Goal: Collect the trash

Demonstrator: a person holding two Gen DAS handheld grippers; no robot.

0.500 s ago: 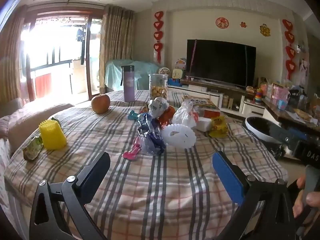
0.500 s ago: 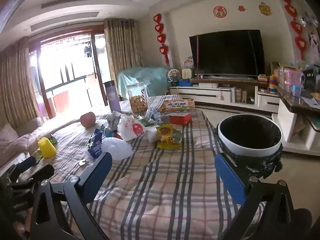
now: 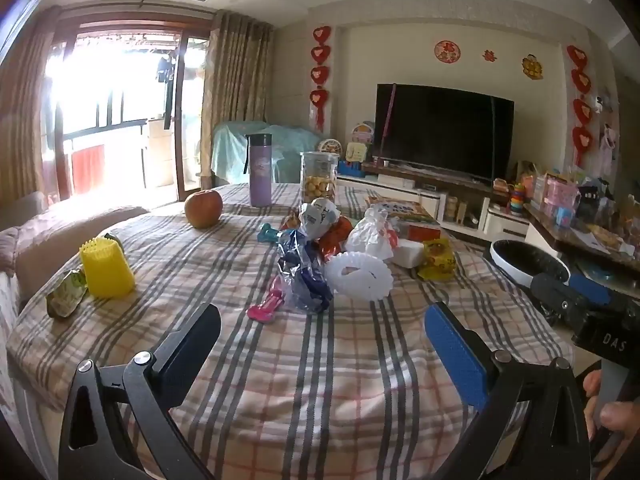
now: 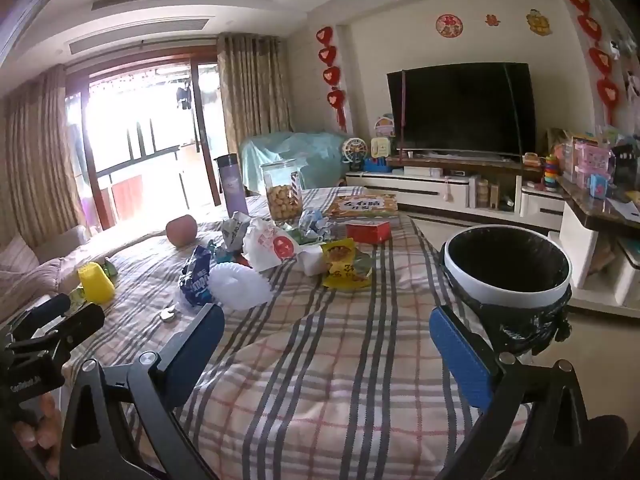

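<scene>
Right claw [image 4: 326, 344] gapes above plaid tablecloth [image 4: 320, 360]; wrappers [image 4: 344, 264] beyond, bin [image 4: 506, 276] rightward

Crumpled wrappers [image 3: 308, 276] mid-table, black-lined bin [image 4: 508, 276] beside

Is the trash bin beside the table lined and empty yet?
Lined: a black bag drapes over the trash bin's white rim. Contents: cannot tell, the inside shows only black.

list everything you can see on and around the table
trash bin: 1, white rim, black liner, off the table's right edge
wrapper pile: several, mixed colours, table centre
white paper doily: 1, front of pile
yellow cup: 1, upside down, left side
apple: 1, far left
purple bottle: 1, far edge
snack jar: 1, clear, beside bottle
left tool: open, empty
right tool: open, empty
</scene>
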